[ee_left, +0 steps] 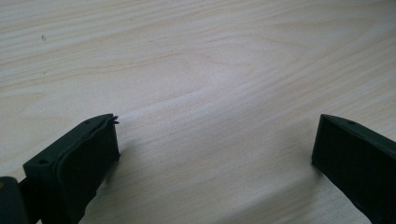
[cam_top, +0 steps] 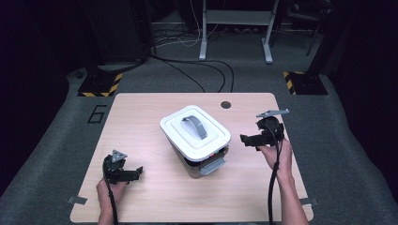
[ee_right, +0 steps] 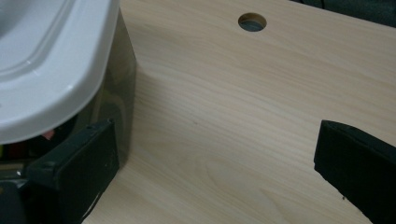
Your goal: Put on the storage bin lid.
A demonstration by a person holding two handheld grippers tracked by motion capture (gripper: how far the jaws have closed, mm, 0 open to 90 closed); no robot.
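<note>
My right claw and left claw gape, empty. The box sits mid-table: rigid, probably slick plastic. I'd take its lid handle.

Pale wood table, plastic box, matt black grippers

The light wood-grain table top looks smooth and matt; the clear smoky plastic box carries a glossy white plastic lid with a grey plastic handle; the black left gripper and right gripper look matt plastic.
</note>
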